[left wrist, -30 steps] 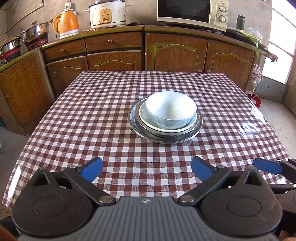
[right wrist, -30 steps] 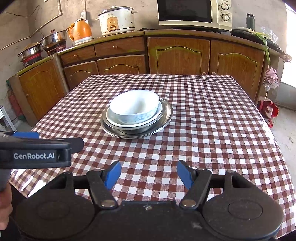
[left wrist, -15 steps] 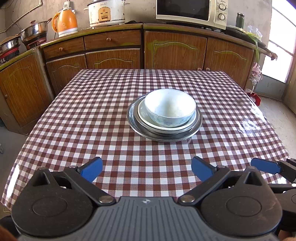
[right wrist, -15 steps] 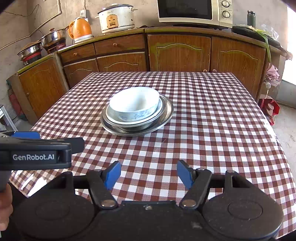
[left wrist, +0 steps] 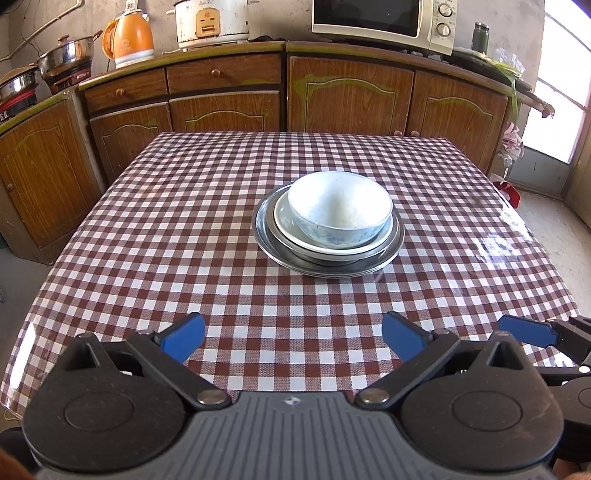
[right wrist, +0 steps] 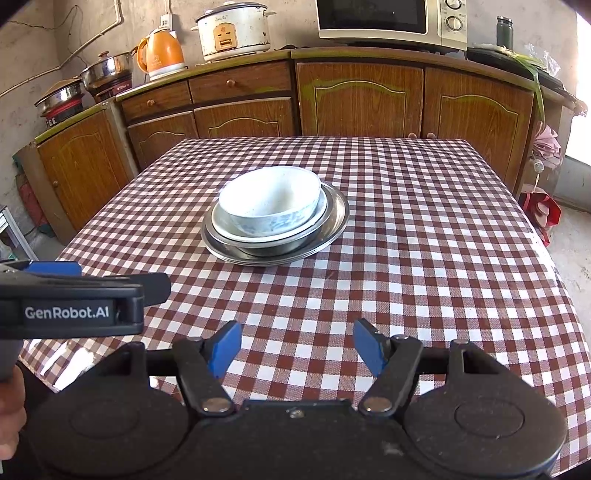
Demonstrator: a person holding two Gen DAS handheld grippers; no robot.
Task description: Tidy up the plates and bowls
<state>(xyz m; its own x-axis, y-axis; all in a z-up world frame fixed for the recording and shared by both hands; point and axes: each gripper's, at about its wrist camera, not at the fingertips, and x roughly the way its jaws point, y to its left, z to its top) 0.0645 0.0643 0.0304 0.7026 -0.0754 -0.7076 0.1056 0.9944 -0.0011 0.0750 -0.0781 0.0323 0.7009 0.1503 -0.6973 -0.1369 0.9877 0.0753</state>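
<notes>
Bowl (left wrist: 340, 208) sits on top, nested in a white plate (left wrist: 286, 221), which rests in a metal dish (left wrist: 263, 236) on the checked table (left wrist: 147, 229), about mid-table. Left gripper (left wrist: 293, 338) hangs over the near edge, jaws spread wide, nothing between them. Right gripper (right wrist: 295, 347) is alongside, also spread and empty, well short of the stack. Behind the table: wooden cabinets (right wrist: 362, 99), a microwave (right wrist: 391, 18), a rice cooker (right wrist: 232, 31), an orange kettle (right wrist: 162, 53).
</notes>
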